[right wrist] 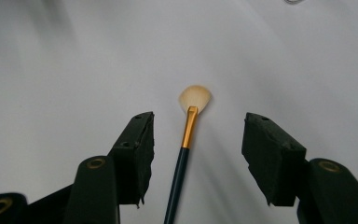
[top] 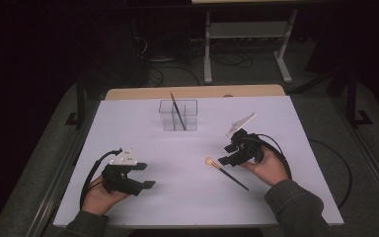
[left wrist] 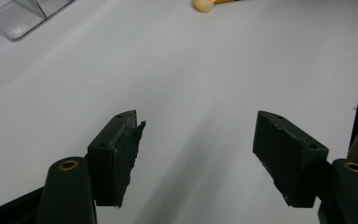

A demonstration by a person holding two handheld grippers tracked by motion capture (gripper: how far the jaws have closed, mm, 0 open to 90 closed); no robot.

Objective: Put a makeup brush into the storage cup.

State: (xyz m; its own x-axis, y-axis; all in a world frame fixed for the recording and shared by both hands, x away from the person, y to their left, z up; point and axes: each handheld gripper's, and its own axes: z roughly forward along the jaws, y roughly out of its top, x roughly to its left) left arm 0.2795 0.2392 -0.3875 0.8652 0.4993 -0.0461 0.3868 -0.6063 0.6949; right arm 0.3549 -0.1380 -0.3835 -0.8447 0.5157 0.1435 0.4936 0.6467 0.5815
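We straddle the brush (right wrist: 185, 140) with the right tongs (right wrist: 198, 154) (open, nothing gripped); left tongs (left wrist: 198, 158) open; one brush (top: 178, 112) already in the holder (top: 191, 116).

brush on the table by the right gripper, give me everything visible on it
The brush is a slim makeup-type brush: pale, fanned bristle head, gold metal-looking ferrule, dark thin handle. It lies flat on the white table, bristles pointing toward the table's middle, handle running back toward the person's right hand. The right gripper straddles it, jaws open on either side with a gap to each; only the table touches it.
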